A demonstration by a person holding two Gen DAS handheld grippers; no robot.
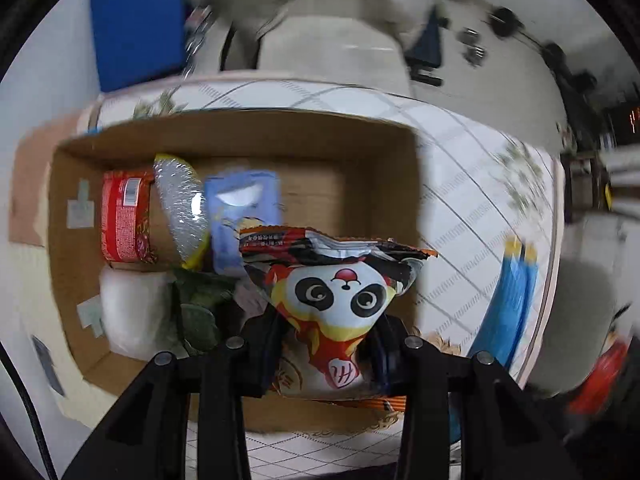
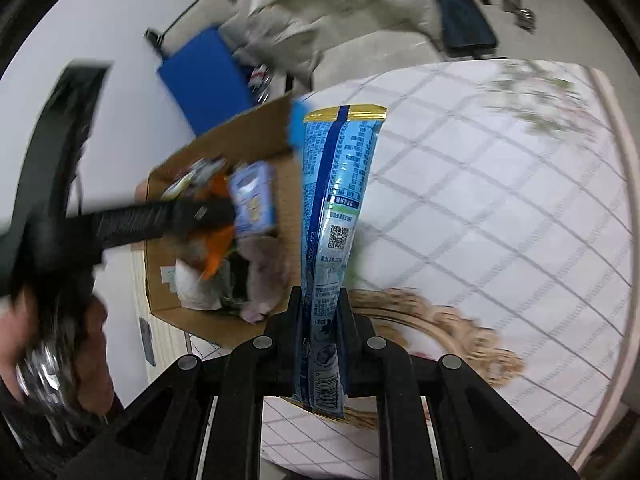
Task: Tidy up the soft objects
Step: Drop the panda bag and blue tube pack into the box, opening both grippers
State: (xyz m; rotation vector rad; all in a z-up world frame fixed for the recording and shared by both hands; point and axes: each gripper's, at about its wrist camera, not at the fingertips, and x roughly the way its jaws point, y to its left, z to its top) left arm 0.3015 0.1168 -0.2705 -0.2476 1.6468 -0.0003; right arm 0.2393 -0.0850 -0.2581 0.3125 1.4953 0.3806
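Note:
My left gripper (image 1: 326,336) is shut on a panda snack bag (image 1: 340,300) and holds it over the open cardboard box (image 1: 256,128). The box holds a red packet (image 1: 122,220), a silver-yellow bag (image 1: 182,208), a light blue pack (image 1: 244,216), a white soft roll (image 1: 132,312) and a green item (image 1: 200,308). My right gripper (image 2: 320,312) is shut on a long blue snack bag (image 2: 332,240), held upright beside the box (image 2: 256,136), over the table. The left gripper (image 2: 132,220) shows blurred above the box in the right wrist view.
The box stands on a table with a white checked cloth (image 2: 500,200). A blue bag (image 2: 200,76) and a pale sofa with cushions (image 2: 340,12) lie behind. The long blue bag shows blurred at the right of the left wrist view (image 1: 508,300).

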